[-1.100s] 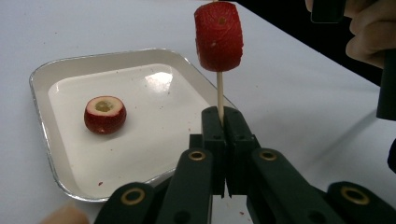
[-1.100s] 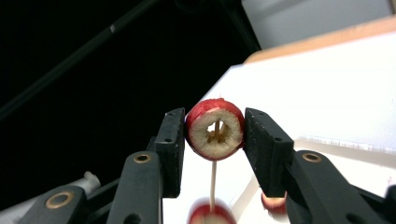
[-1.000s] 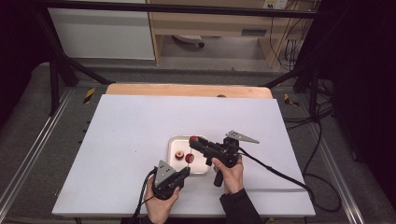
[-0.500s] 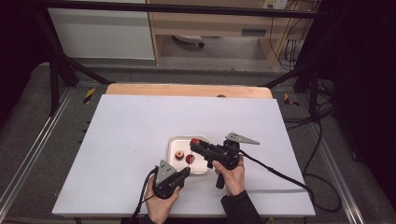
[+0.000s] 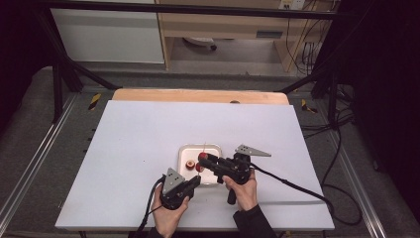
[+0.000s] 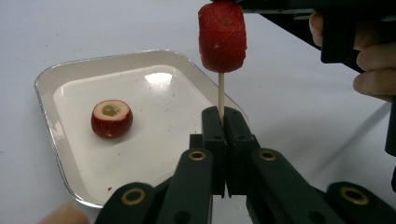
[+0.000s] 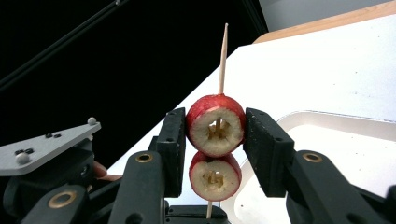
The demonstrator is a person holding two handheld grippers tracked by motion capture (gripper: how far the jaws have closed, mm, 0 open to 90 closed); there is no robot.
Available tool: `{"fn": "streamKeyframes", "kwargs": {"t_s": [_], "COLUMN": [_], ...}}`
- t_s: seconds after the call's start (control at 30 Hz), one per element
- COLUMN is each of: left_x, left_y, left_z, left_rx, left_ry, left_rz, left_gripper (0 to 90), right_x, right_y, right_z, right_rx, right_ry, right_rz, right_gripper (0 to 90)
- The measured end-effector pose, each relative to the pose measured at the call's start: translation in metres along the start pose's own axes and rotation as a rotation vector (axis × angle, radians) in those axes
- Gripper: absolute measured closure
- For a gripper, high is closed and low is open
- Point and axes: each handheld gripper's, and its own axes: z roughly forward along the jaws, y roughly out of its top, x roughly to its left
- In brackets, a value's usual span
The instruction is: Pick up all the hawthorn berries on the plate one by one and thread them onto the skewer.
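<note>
My left gripper (image 6: 223,116) is shut on the lower end of a thin wooden skewer (image 6: 221,95) and holds it upright over the near edge of the white tray (image 5: 214,148). Two cored red fruit pieces are threaded on the skewer (image 7: 223,56). My right gripper (image 7: 215,126) is shut on the upper piece (image 7: 212,105), with the lower piece (image 7: 215,177) just beneath its jaws. In the high view the right gripper (image 5: 202,157) reaches in from the right, above the left gripper (image 5: 197,179). One more cored red fruit piece (image 6: 111,118) lies in the tray (image 6: 51,74).
The tray sits near the front middle of a white table top (image 5: 148,129) with a wooden strip (image 5: 198,95) along its far edge. A cable (image 5: 297,186) trails right from the right gripper. Dark frame bars and floor surround the table.
The right gripper and its fruit have shifted slightly nearer along the skewer. The left gripper has stayed in place.
</note>
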Motion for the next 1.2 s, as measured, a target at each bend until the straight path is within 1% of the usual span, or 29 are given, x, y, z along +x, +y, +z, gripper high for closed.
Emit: {"fn": "streamKeyframes", "kwargs": {"t_s": [0.07,0.1,0.13,0.17,0.2,0.23,0.27,0.3,0.33,0.43,0.47,0.6,0.67,0.7,0.77,0.87,0.9,0.93,0.97,1.07,1.17,1.2], "left_x": [0.000,0.001,0.001,0.003,0.005,0.006,0.009,0.011,0.012,0.016,0.017,0.024,0.028,0.030,0.034,0.040,0.043,0.044,0.046,0.049,0.053,0.055], "left_y": [-0.001,0.000,-0.001,-0.001,-0.002,-0.002,-0.003,-0.004,-0.005,-0.008,-0.008,-0.009,-0.009,-0.009,-0.009,-0.009,-0.009,-0.009,-0.009,-0.009,-0.011,-0.011], "left_z": [0.001,0.000,0.000,-0.001,-0.002,-0.003,-0.004,-0.005,-0.006,-0.010,-0.012,-0.019,-0.023,-0.026,-0.030,-0.034,-0.037,-0.037,-0.039,-0.042,-0.045,-0.046], "left_rx": [-0.006,-0.006,-0.007,-0.004,-0.004,-0.002,-0.001,0.002,0.007,0.011,0.014,0.014,0.013,0.013,0.017,0.023,0.031,0.029,0.035,0.046,0.058,0.059], "left_ry": [0.007,0.011,0.017,0.021,0.025,0.028,0.032,0.034,0.037,0.038,0.037,0.039,0.046,0.049,0.050,0.055,0.058,0.056,0.061,0.066,0.072,0.067], "left_rz": [0.007,0.012,0.017,0.015,0.018,0.018,0.018,0.017,0.023,0.029,0.030,0.041,0.044,0.048,0.052,0.049,0.054,0.046,0.053,0.060,0.061,0.061], "left_gripper": [88.7,88.7,88.7,88.7,88.7,88.7,88.7,88.7,88.7,88.6,88.6,88.7,88.7,88.6,88.7,88.7,88.6,88.6,88.6,88.7,88.6,88.6], "right_x": [-0.001,0.000,0.000,0.000,-0.002,-0.002,-0.002,-0.004,-0.005,-0.009,-0.010,-0.012,-0.013,-0.013,-0.013,-0.014,-0.014,-0.015,-0.016,-0.017,-0.015,-0.014], "right_y": [0.000,0.002,0.002,0.003,0.007,0.009,0.009,0.011,0.013,0.016,0.017,0.021,0.022,0.023,0.025,0.027,0.028,0.029,0.029,0.030,0.029,0.029], "right_z": [0.000,-0.001,-0.001,-0.002,-0.003,-0.004,-0.004,-0.005,-0.006,-0.008,-0.009,-0.012,-0.014,-0.016,-0.017,-0.018,-0.018,-0.018,-0.018,-0.015,-0.009,-0.006], "right_rx": [0.005,-0.014,-0.014,-0.020,-0.011,-0.003,-0.003,0.007,0.022,0.070,0.087,0.125,0.149,0.169,0.191,0.243,0.265,0.289,0.303,0.363,0.415,0.437], "right_ry": [-0.010,-0.031,-0.031,-0.041,-0.049,-0.058,-0.058,-0.074,-0.090,-0.120,-0.129,-0.143,-0.157,-0.161,-0.162,-0.165,-0.174,-0.183,-0.189,-0.209,-0.210,-0.211], "right_rz": [0.002,-0.020,-0.020,-0.025,-0.037,-0.042,-0.042,-0.055,-0.064,-0.117,-0.128,-0.178,-0.202,-0.214,-0.226,-0.252,-0.260,-0.275,-0.280,-0.314,-0.345,-0.358], "right_gripper": [60.0,50.0,50.0,43.3,35.0,30.1,30.1,26.1,23.8,16.8,15.1,10.1,8.5,7.9,7.2,7.2,7.1,6.9,6.6,5.9,5.9,5.8]}}
